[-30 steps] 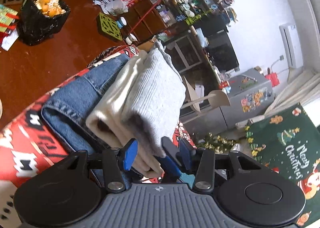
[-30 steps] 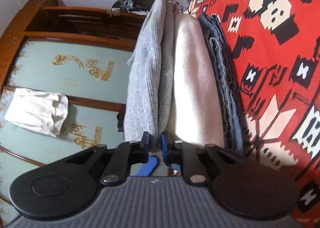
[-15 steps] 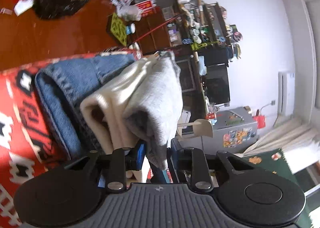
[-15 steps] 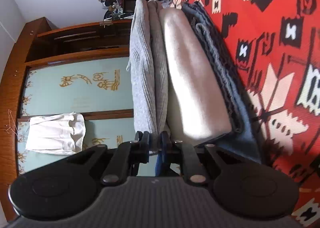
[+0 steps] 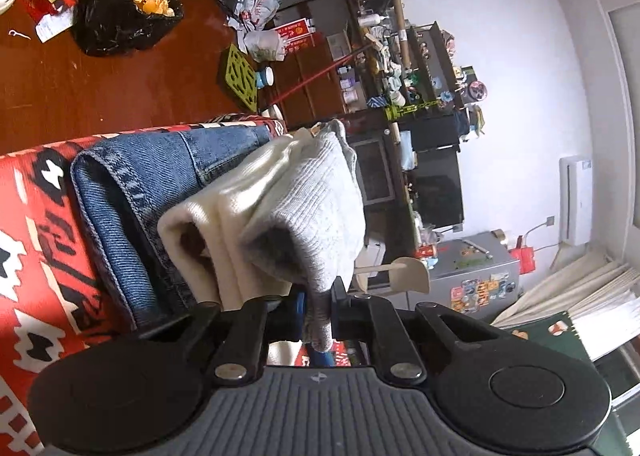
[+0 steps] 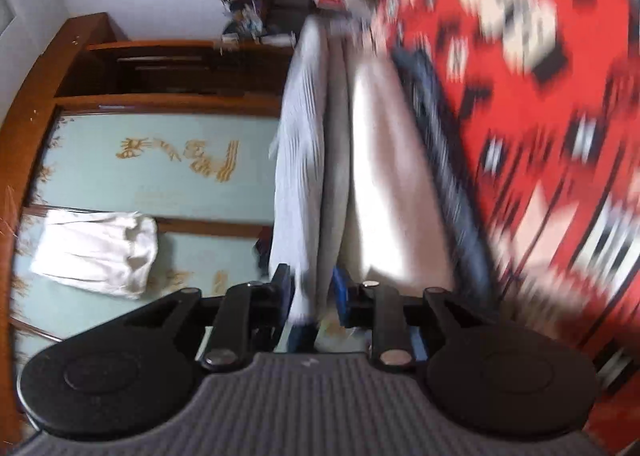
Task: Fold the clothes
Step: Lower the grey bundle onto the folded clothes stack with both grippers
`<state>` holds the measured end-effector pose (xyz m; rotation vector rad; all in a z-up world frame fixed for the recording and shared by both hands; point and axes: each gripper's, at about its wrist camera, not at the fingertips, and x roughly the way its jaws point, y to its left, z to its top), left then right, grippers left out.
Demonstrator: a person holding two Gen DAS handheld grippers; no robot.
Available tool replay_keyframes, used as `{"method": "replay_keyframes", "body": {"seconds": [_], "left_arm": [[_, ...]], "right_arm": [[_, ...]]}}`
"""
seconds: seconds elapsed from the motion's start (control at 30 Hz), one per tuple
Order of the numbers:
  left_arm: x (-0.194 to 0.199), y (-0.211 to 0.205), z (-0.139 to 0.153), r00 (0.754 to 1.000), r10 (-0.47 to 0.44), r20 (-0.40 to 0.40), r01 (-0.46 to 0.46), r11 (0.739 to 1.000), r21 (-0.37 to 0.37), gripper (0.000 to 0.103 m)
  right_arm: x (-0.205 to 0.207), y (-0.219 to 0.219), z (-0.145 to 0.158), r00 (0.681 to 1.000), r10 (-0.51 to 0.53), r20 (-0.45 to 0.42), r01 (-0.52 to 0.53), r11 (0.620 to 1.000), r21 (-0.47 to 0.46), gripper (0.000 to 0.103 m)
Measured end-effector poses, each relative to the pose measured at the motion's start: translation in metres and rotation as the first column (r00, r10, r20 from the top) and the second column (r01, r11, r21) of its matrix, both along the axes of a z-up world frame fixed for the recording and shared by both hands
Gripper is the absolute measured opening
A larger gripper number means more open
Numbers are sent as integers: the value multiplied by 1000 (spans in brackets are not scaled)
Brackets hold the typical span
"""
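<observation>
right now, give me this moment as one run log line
left hand-held gripper: shut on grey sweater | right hand-held gripper: open around sweater | stack: sweater, cream top, jeans

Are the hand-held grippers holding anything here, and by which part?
Left hand-held gripper pinches the grey knit garment at its near folded edge. The right hand-held gripper has the same garment's edge between slightly parted fingers; firm hold uncertain.
</observation>
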<state>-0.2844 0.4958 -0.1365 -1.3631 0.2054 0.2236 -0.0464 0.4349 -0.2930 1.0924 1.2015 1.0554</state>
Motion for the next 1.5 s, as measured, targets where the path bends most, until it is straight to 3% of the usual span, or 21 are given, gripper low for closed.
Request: {"method": "replay_keyframes", "body": {"seconds": [0.1,0.3,0.37,0.4,0.43,0.87,1.0,1.1,1.13,1.17,1.2,1.37,1.5], "left_arm": [[-1,0,1,1000,7,-11,-7,1000,-15,11],[-4,-2,6,999,30,-19,-30,999,-31,11],[-5,-2,7,999,39,-14,-40,998,-38,11],[-5,-2,8,999,40,-12,-41,998,-40,10],[-5,-1,8,999,41,-10,-42,998,-42,10],[-3,3,9,999,22,-42,-23,999,-30,10],[-3,2,8,998,7,-64,-9,1000,-28,10],[-2,3,8,997,0,-71,-1,1000,-20,10],[-2,3,9,997,-1,-72,-1,1000,-16,10],[-2,3,9,997,-1,-73,0,1000,-12,10],[-1,3,9,997,-2,-74,1,1000,-8,10],[1,3,14,996,-20,-84,23,999,33,10],[1,6,11,993,-30,-110,33,999,23,11]], "right_arm": [[23,-7,1,999,-26,20,26,1000,-3,39],[63,4,-6,999,-37,21,37,999,13,39],[73,7,-8,999,-41,31,41,999,11,30],[79,9,-9,998,-43,37,42,999,10,19],[84,11,-10,998,-45,42,44,999,9,16],[145,21,-9,994,-85,66,84,996,18,13],[157,1,-9,990,-138,27,137,990,45,20],[168,2,-2,991,-122,49,121,992,28,37],[168,4,1,991,-115,66,115,993,16,34],[169,10,6,990,-109,94,110,994,-9,23],[170,15,10,987,-103,120,107,994,-34,6],[177,34,20,983,-133,126,141,988,-56,4],[157,11,10,981,-166,103,172,984,-53,10]]}}
